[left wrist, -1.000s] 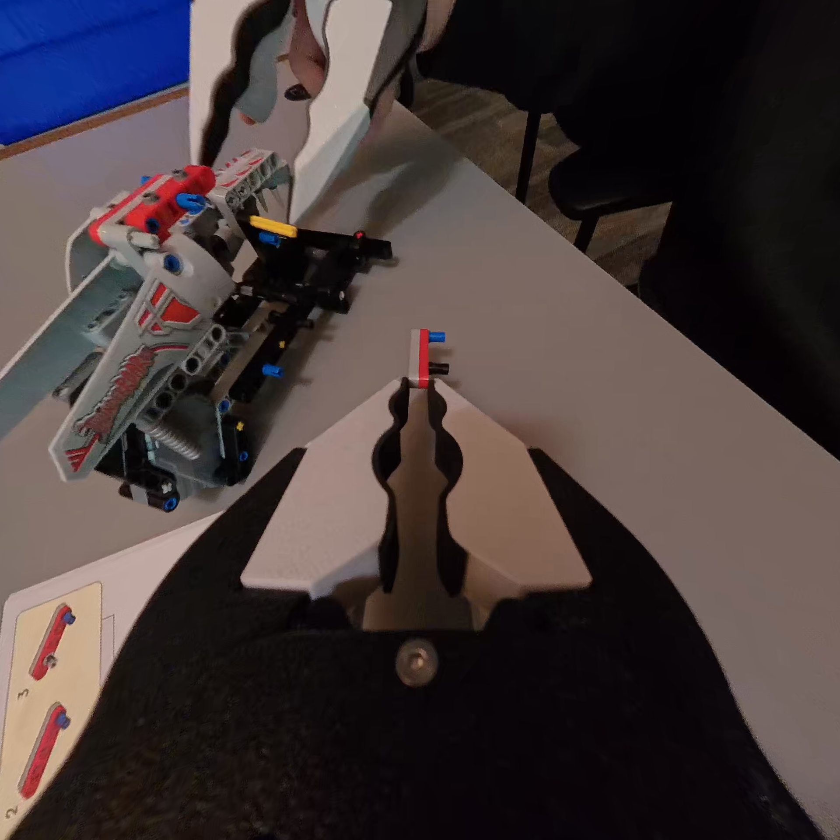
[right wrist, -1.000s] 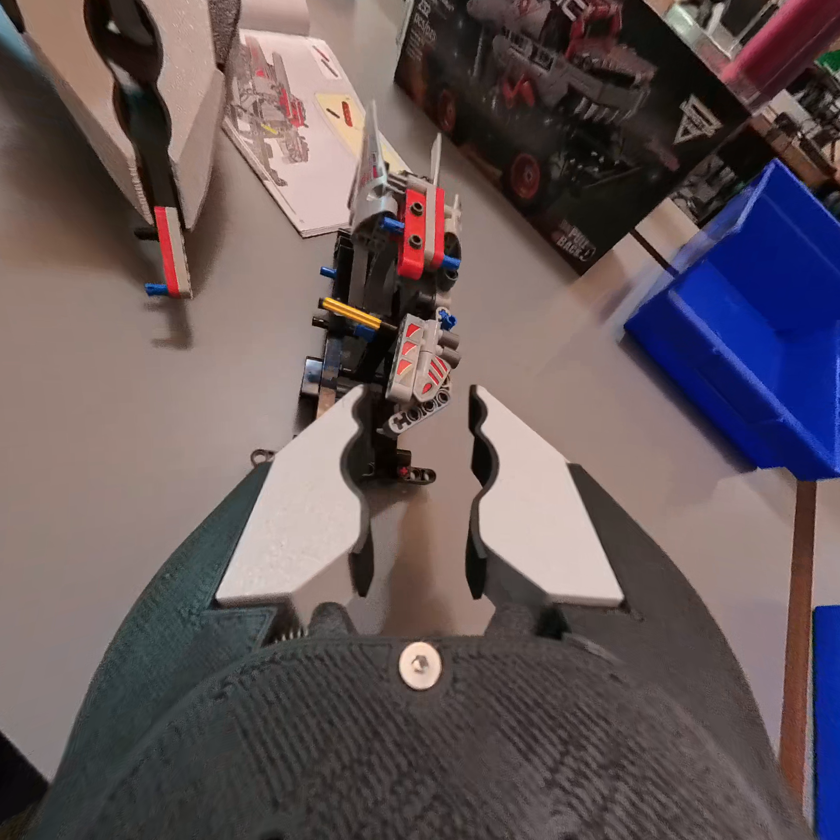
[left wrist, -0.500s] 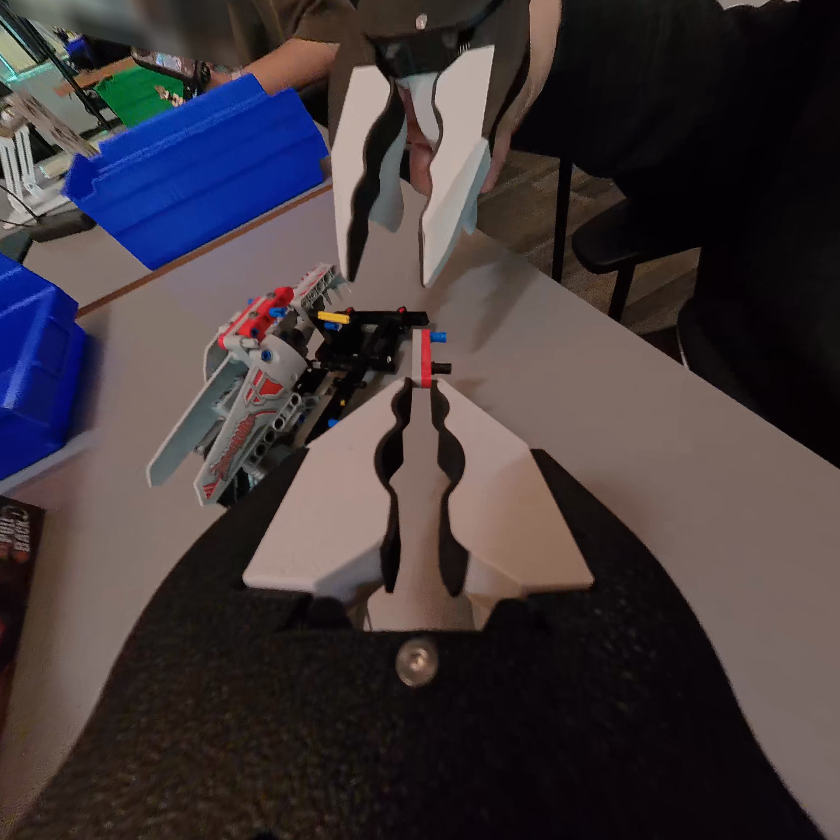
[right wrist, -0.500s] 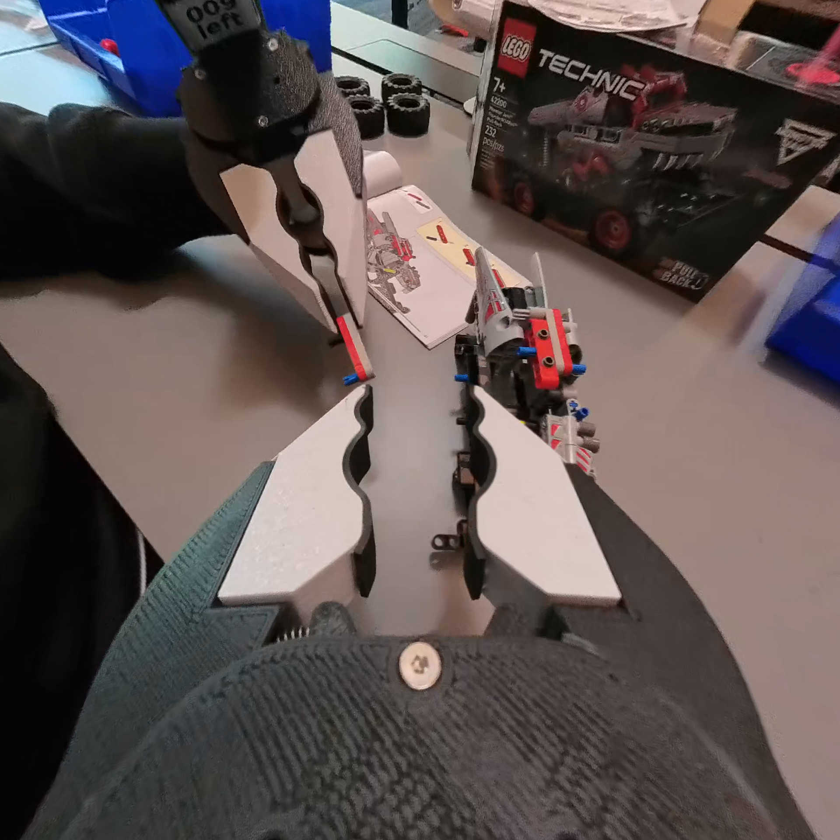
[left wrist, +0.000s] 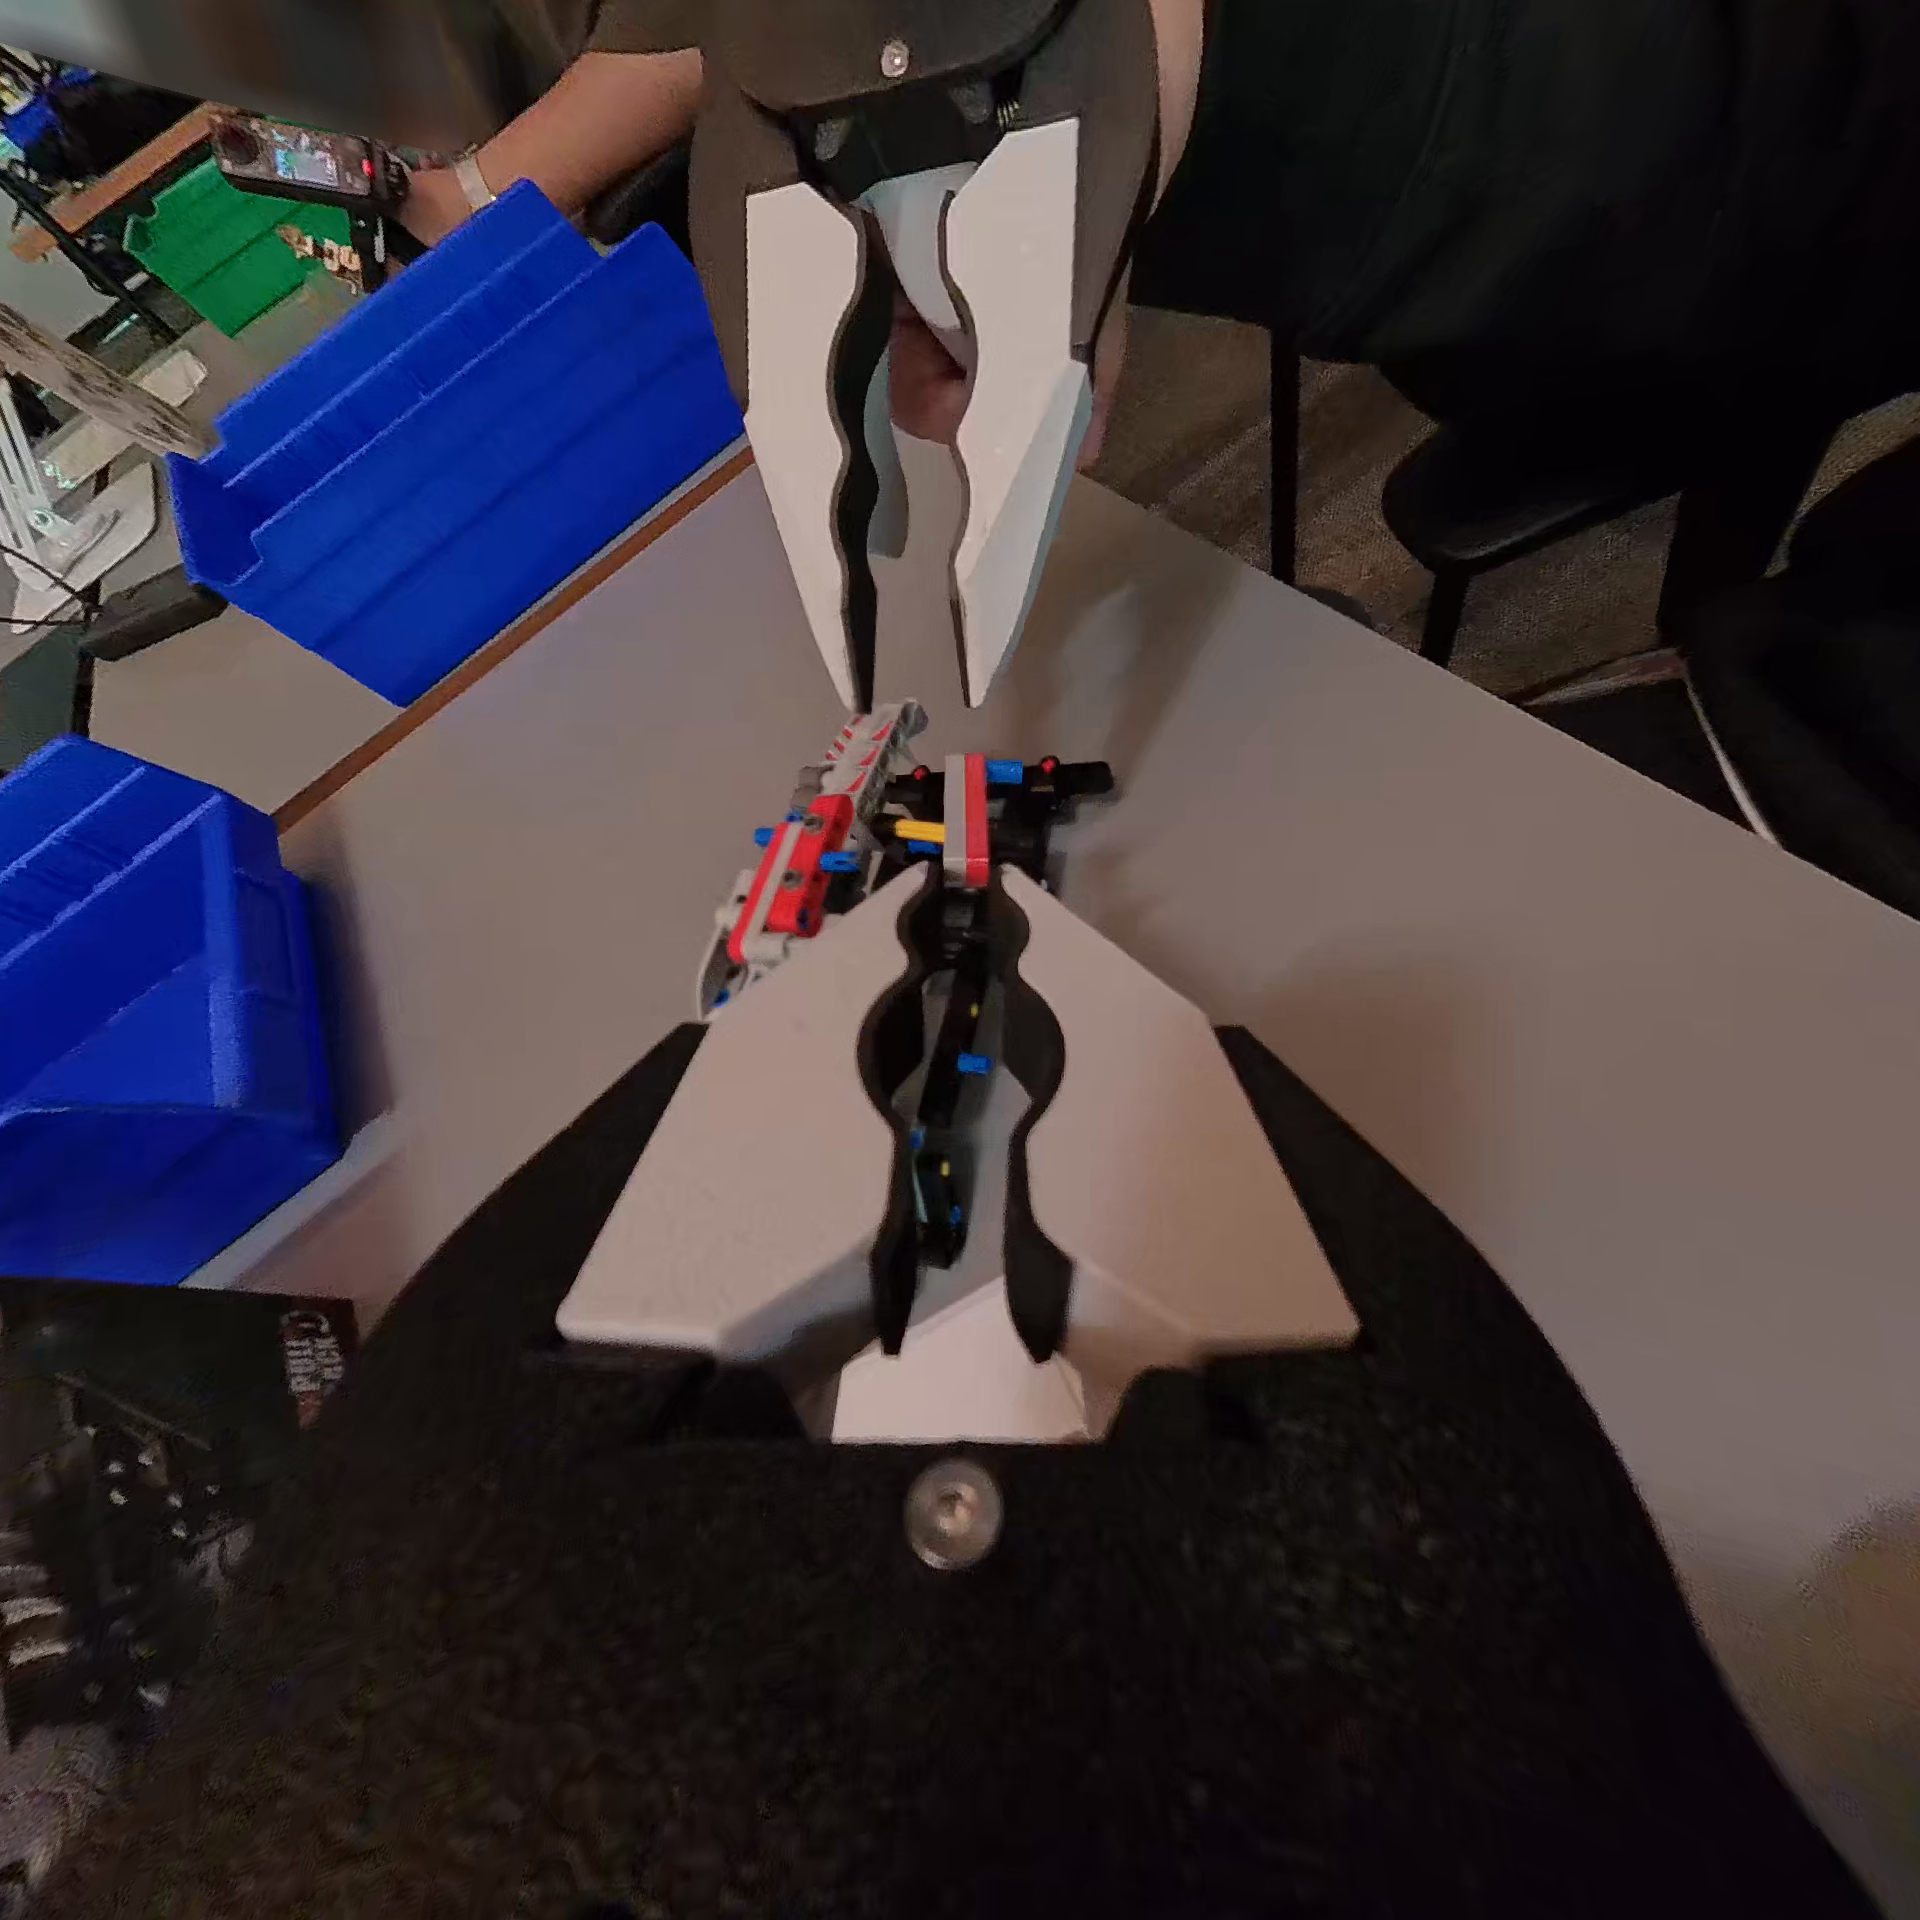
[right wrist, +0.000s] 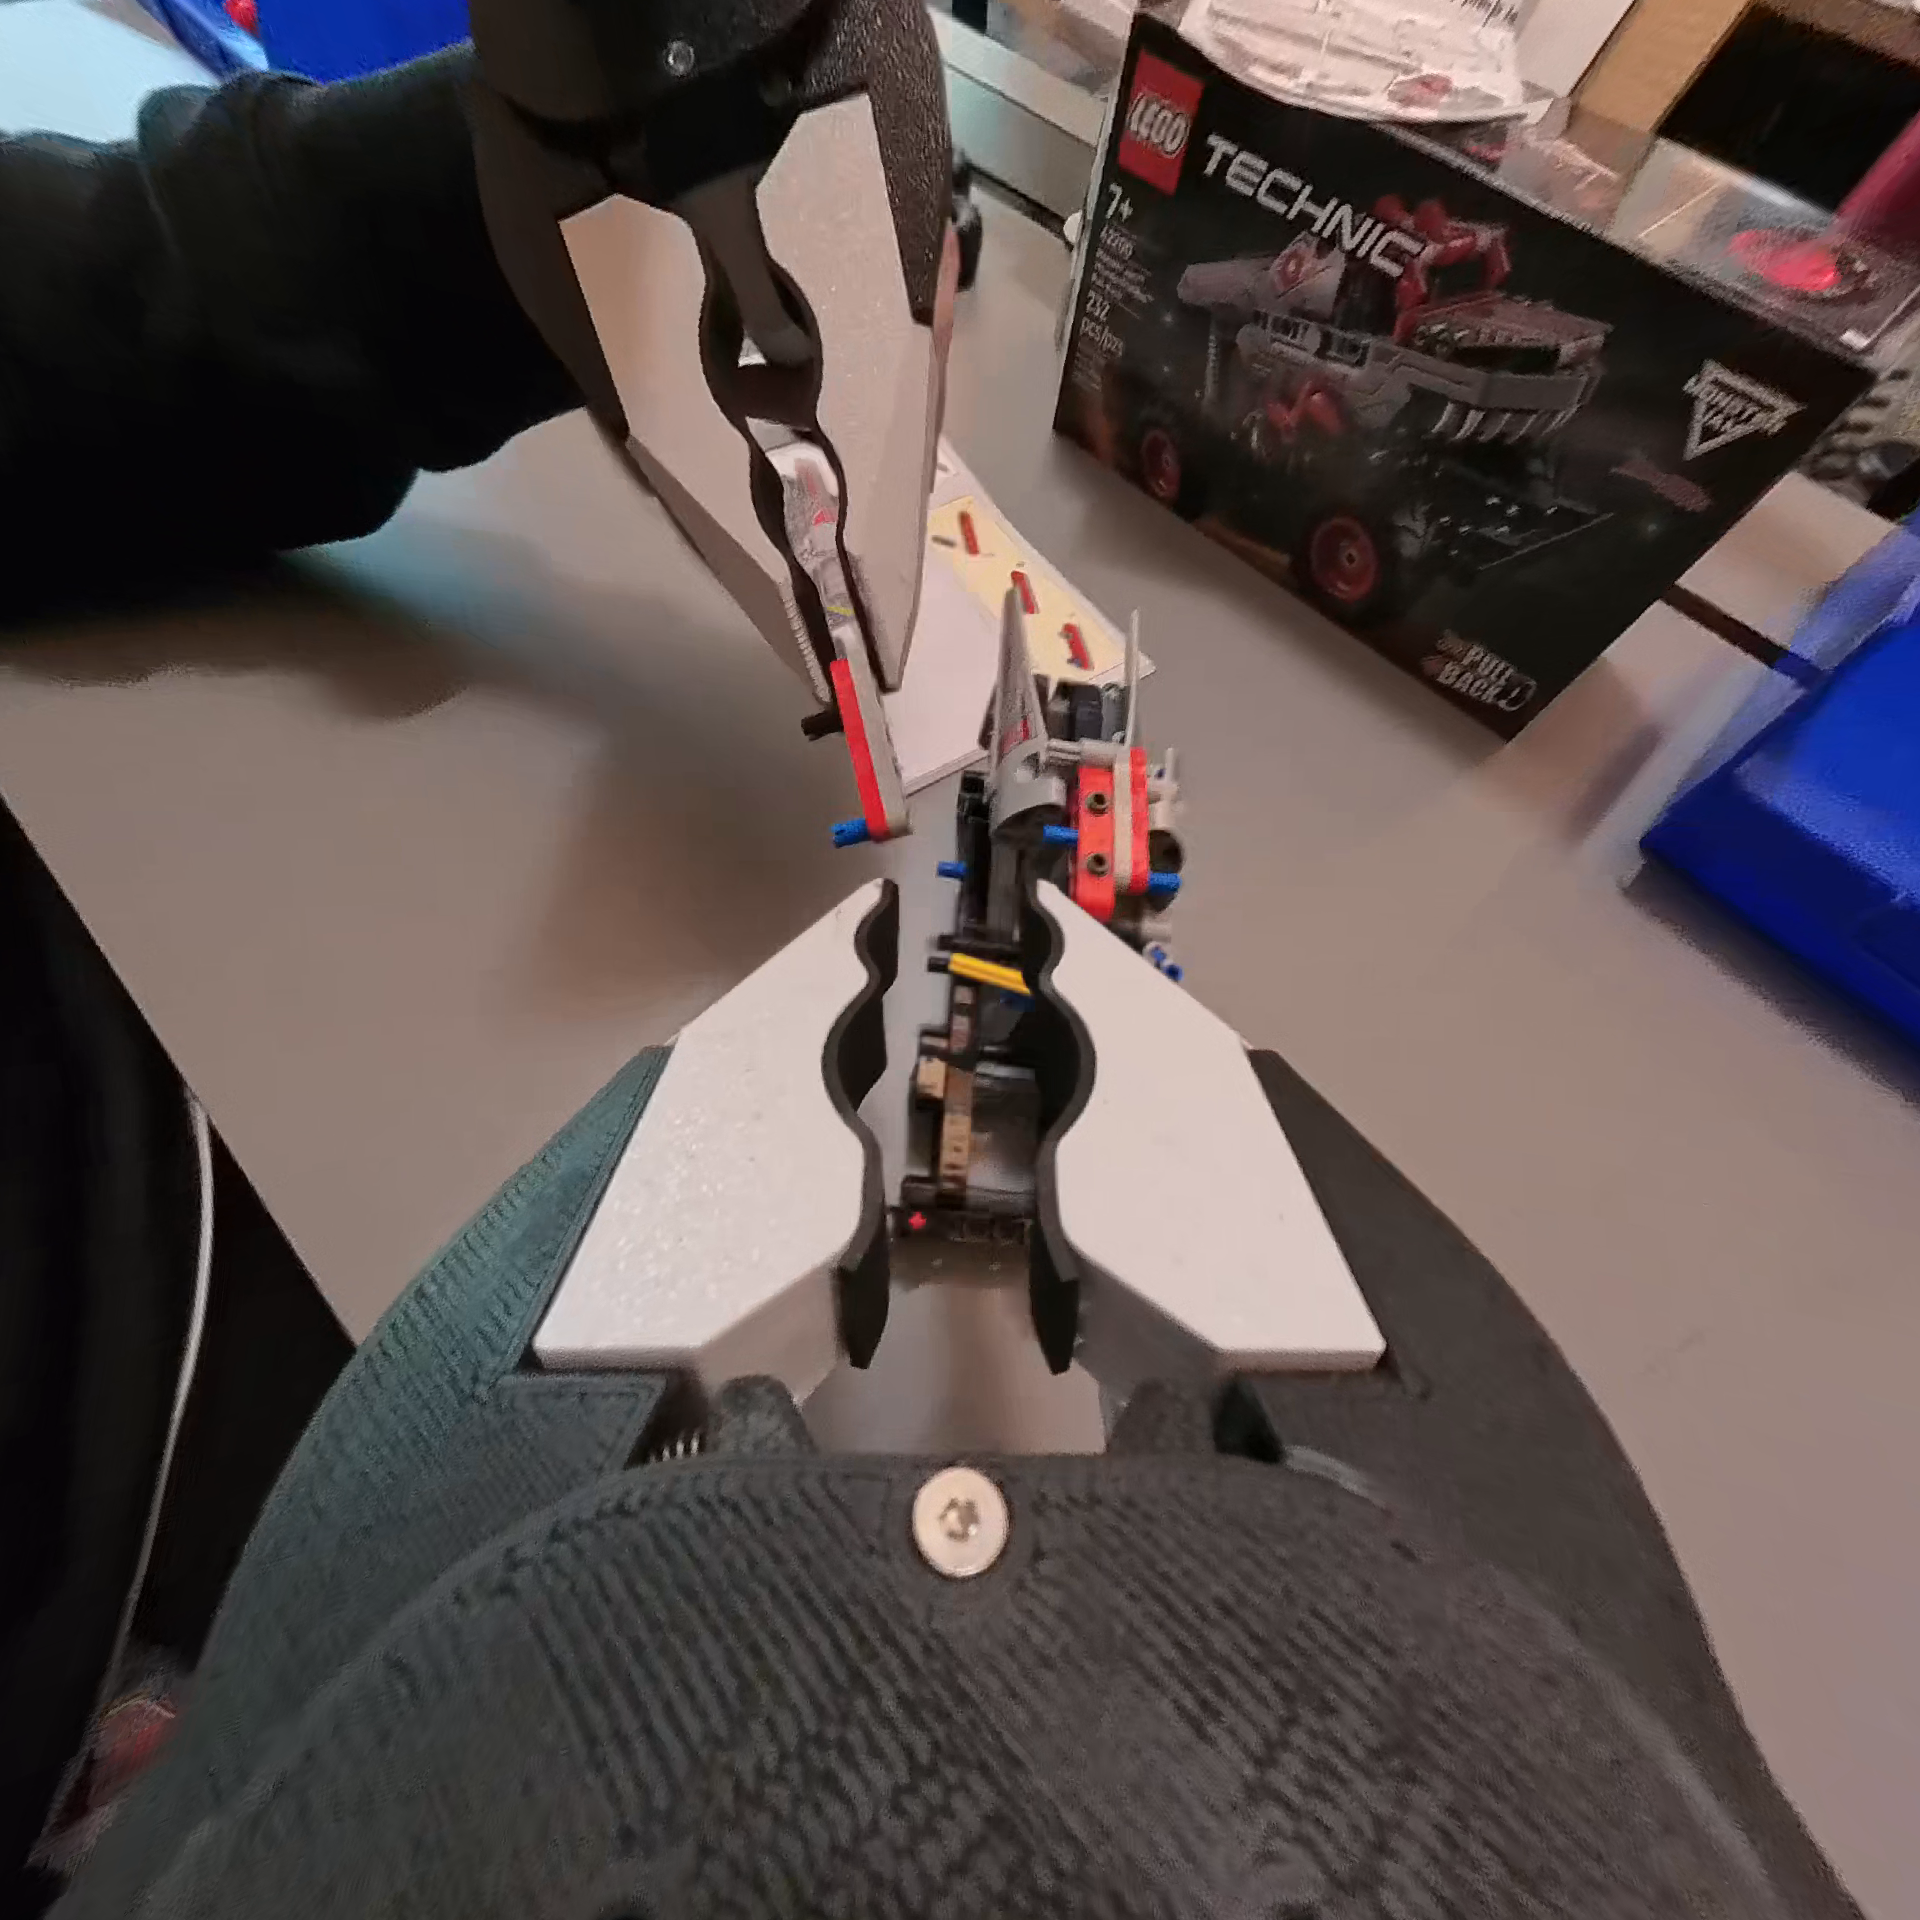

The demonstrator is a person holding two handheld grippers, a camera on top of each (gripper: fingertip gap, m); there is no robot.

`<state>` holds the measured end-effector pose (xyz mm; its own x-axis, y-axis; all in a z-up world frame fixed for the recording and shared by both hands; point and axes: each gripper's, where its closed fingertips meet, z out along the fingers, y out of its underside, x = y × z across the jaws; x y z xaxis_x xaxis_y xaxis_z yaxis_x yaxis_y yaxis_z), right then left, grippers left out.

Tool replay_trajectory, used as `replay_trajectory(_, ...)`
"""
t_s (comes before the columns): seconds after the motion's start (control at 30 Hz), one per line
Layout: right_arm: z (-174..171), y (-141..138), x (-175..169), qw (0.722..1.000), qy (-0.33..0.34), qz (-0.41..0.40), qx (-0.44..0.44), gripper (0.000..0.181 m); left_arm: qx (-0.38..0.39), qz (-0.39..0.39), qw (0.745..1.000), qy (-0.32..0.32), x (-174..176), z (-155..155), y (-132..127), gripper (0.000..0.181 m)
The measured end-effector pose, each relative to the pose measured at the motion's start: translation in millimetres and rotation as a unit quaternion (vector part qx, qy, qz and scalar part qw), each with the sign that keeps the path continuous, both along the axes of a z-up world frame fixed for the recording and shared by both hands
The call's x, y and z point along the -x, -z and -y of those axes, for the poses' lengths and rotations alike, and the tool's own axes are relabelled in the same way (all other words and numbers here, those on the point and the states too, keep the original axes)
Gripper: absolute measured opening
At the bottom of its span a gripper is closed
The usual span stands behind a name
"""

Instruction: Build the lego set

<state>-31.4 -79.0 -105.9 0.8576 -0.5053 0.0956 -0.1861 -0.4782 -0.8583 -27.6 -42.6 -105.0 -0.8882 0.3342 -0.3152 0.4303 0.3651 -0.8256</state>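
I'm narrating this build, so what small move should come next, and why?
Probably close the right claw on the truck frame to steady it: its fingers straddle the frame, open. The left claw holds the red and grey piece just above, unattached.

The light is dim and warm and comes from above, so soft shadows fall on the grey worktop (left wrist: 1455, 987). Both wide-angle pictures bend at the edges, and the blue bins (left wrist: 156, 1018) at the sides are blurred.

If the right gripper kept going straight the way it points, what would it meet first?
Likely the model: its black chassis already lies between the open right gripper fingers, the red block just ahead. Depth is unclear.
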Motion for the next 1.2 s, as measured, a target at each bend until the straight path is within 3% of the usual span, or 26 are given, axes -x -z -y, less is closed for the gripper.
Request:
replay_trajectory(0.47,-9.6,2.9,-2.0,1.0,-0.022,0.015,-0.013,0.021,0.018,-0.041,0.999,0.007,-4.6,5.5,0.6,0.005)
replay_trajectory(0.63,-15.6,0.0,1.1,0.999,-0.029,0.033,-0.009,0.007,0.032,-0.065,0.997,0.012,-0.6,1.0,-0.6,0.005)
replay_trajectory(0.83,-20.4,4.2,6.0,0.999,-0.034,0.022,-0.01,0.019,0.036,-0.072,0.997,0.013,-0.5,1.7,-0.9,0.005)
replay_trajectory(1.2,-16.5,5.3,-2.8,1.0,-0.009,0.007,-0.024,0.014,0.038,-0.085,0.996,-0.012,-8.8,7.0,4.6,0.006)
